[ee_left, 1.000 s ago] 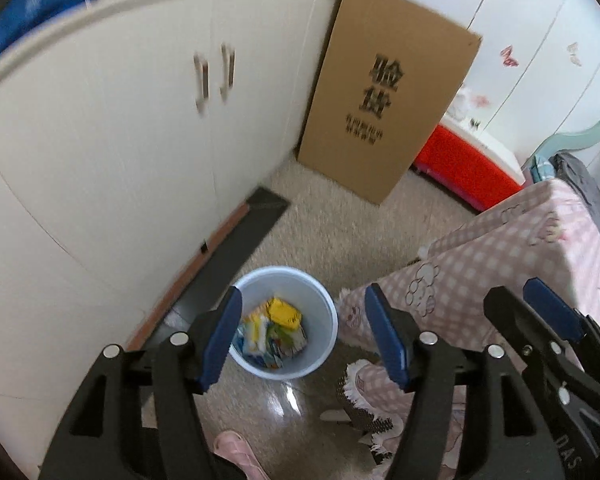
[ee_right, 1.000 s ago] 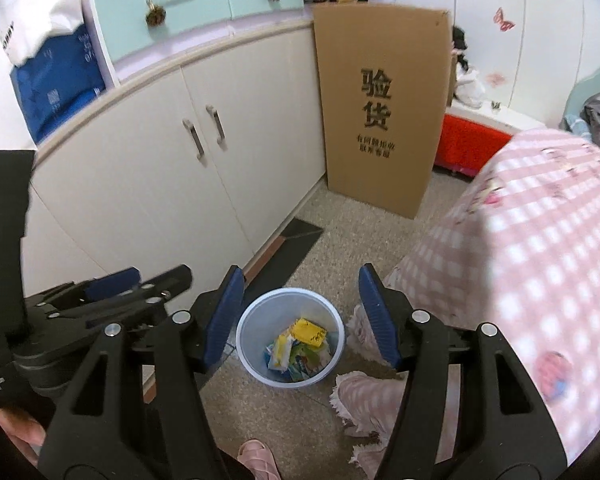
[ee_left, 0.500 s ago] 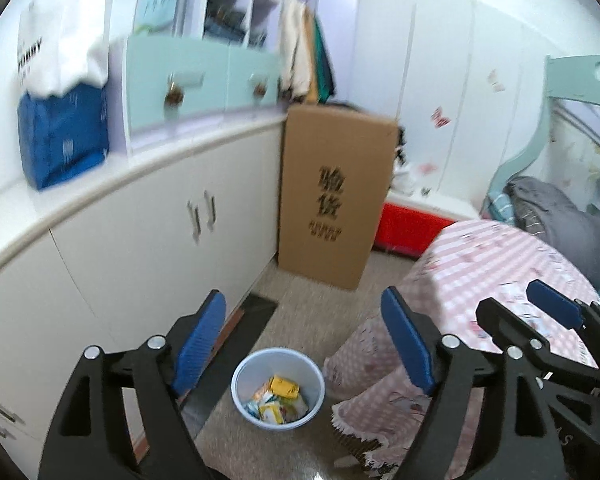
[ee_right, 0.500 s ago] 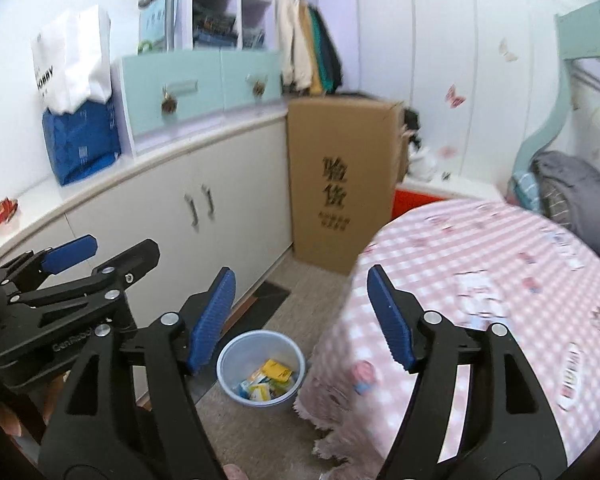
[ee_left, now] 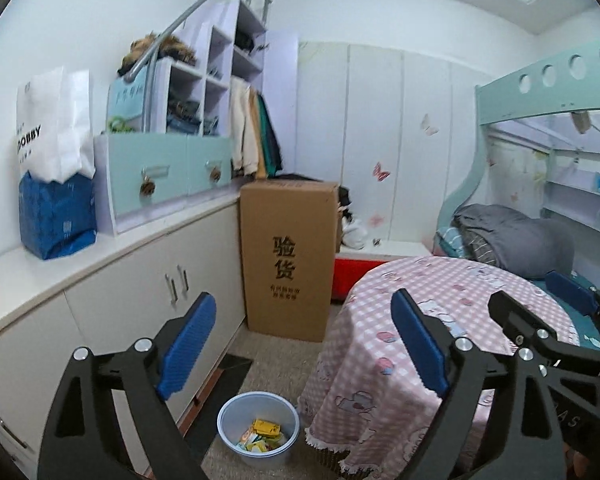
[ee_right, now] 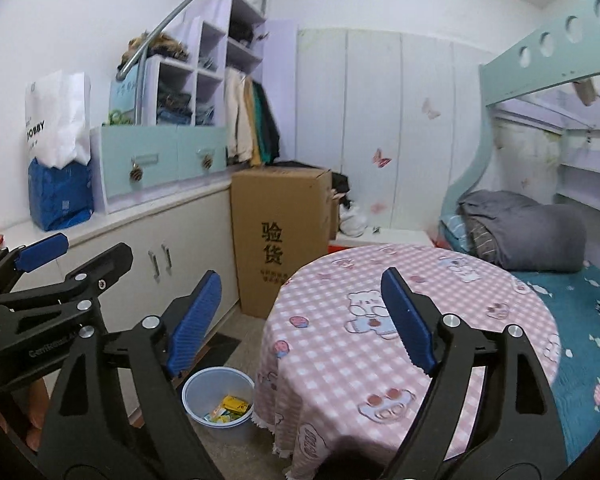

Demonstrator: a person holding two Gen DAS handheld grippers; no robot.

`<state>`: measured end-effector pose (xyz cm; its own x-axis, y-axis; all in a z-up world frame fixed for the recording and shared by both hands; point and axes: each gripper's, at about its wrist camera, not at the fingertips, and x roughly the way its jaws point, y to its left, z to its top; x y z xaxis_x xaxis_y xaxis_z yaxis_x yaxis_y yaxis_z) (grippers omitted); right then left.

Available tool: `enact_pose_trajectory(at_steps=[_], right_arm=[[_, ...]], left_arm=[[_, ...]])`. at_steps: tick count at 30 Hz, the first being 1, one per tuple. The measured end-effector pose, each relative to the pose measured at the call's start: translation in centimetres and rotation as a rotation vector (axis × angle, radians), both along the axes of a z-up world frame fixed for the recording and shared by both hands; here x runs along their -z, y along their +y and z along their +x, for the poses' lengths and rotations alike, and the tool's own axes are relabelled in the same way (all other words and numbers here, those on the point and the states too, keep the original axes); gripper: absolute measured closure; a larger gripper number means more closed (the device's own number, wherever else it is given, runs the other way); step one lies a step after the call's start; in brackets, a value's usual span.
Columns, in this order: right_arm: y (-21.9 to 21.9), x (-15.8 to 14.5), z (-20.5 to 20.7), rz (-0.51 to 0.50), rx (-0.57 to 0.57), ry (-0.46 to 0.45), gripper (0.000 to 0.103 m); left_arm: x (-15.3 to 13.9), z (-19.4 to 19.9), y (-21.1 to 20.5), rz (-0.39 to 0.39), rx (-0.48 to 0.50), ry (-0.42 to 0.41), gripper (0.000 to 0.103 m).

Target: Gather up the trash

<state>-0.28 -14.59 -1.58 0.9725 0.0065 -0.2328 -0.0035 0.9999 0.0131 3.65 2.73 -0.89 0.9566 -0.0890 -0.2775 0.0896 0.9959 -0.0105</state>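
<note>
The left tool [ee_left: 300,344] is hanging in the air with its blue pads [ee_left: 186,344] spread wide and still opening, and nothing is sitting between them. The right tool [ee_right: 300,320] is doing the same, its jaws parting with only empty air in the gap. Each tool is showing at the edge of the other's view: the right tool [ee_left: 556,320] is lying just beside the left one.

The trash bin [ee_left: 236,444], a pale blue pail, is standing on the floor [ee_left: 276,364] between the white cabinet [ee_left: 204,280] and the round tabletop [ee_right: 380,344] draped in a pink checked cloth. Inside it the trash [ee_left: 264,434] is lying as a small heap of yellow and coloured wrappers, though what kind they are is hard to make out at this size.

A tall cardboard box [ee_left: 288,256] is standing against the cabinet's far end, and a bunk bed [ee_right: 560,280] with a grey bundle of bedding is standing beyond the tabletop
</note>
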Motion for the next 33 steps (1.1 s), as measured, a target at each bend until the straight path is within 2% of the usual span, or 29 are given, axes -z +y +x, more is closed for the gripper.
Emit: enact_pose_trajectory(at_steps=[8,14,33], right_arm=[[-0.7,-0.4,-4.6,0.031,0.049,-0.060,0.019],[-1.1,0.3,-6.2,0.051,0.056,-0.058,0.018],[-2.0,0.9,-6.3,0.050,0.093,-0.059,0.016]], left_arm=[[-1.0,-4.3,-0.7,-0.006,0.053,-0.067,0.010],[-1.4,-6.5,-1.2,0.018,0.068,-0.112,0.010],[-0.9,-6.1,-1.9,0.043,0.082,-0.101,0.008]])
